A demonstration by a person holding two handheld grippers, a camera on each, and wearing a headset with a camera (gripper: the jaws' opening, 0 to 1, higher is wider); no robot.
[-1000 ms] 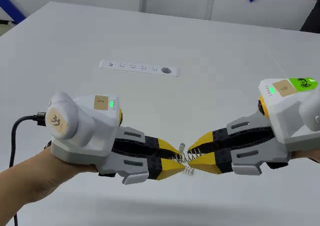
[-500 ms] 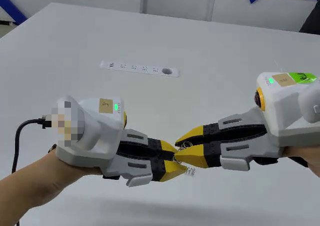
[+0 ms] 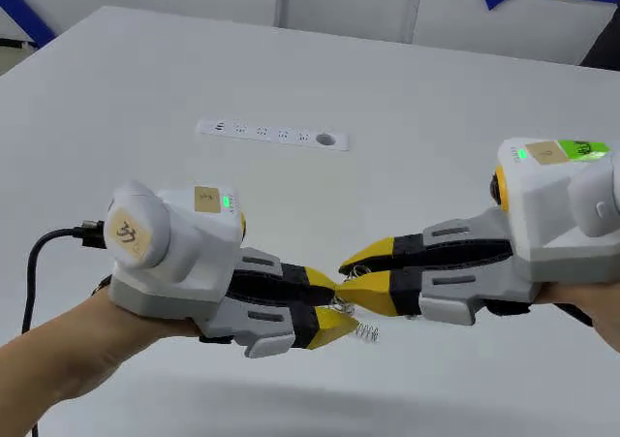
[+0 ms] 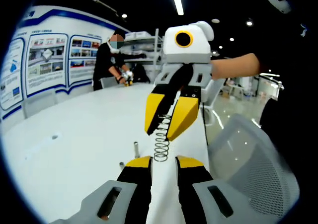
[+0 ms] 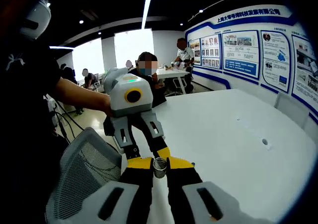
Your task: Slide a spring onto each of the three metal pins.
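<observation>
We judge 0 of 3 pins done: the right gripper clamps a spring before the left gripper, whose grip we cannot tell; 1 stands bare.

Left gripper: white-grey shell, black arms, yellow tips, green light, tan label. Right gripper: same scheme, plus a bright green sticker. Spring: silvery coil. Bench: plain white. Power strip, far side: white, grey round button. Cable, near left: black. Wall boards: white, blue borders. Chair: grey mesh.
</observation>
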